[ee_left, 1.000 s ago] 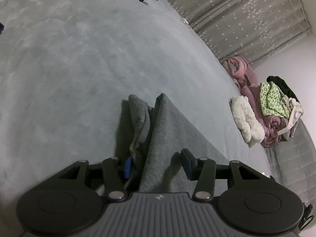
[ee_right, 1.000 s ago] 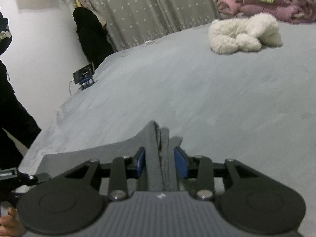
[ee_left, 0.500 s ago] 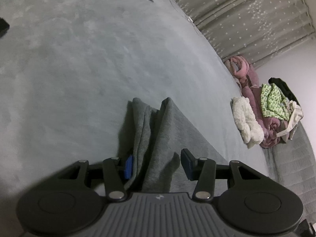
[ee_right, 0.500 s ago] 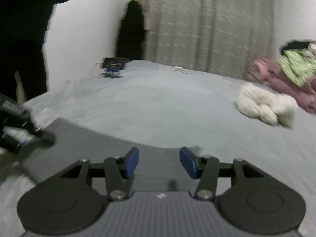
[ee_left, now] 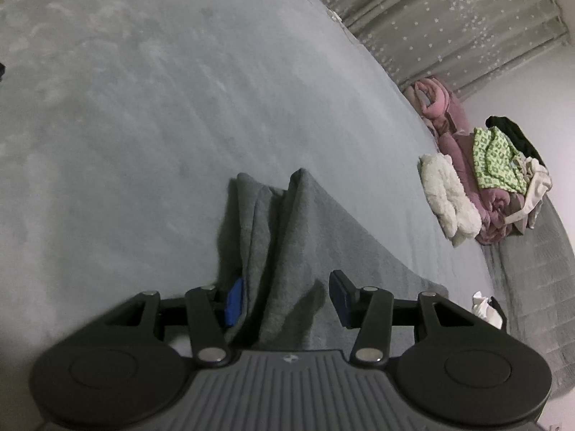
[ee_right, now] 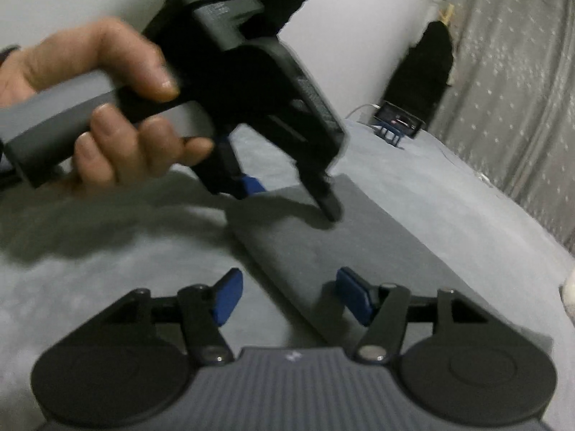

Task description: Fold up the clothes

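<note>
A grey garment [ee_left: 309,251] lies on the grey bed cover [ee_left: 143,107]. In the left wrist view its corner stands up in two ridges between the wide-apart pads of my left gripper [ee_left: 287,300], which is open. In the right wrist view the same grey garment [ee_right: 323,251] lies as a flat folded strip, and its near edge runs between the fingers of my open right gripper [ee_right: 291,296]. A hand [ee_right: 107,107] holds the left gripper [ee_right: 291,197] over the strip's far end, with one fingertip [ee_right: 330,212] touching the cloth.
A white fluffy garment [ee_left: 449,194] and a pile of pink and green clothes [ee_left: 492,165] lie at the bed's far right. A phone on a blue stand [ee_right: 395,124] sits at the bed's far edge. Dotted curtains [ee_right: 521,89] hang behind, beside a hanging dark garment [ee_right: 427,68].
My right gripper let go of the pinched fold, opened, and swung round to face the left gripper. The garment now lies flat. The left gripper stayed open over its corner.
</note>
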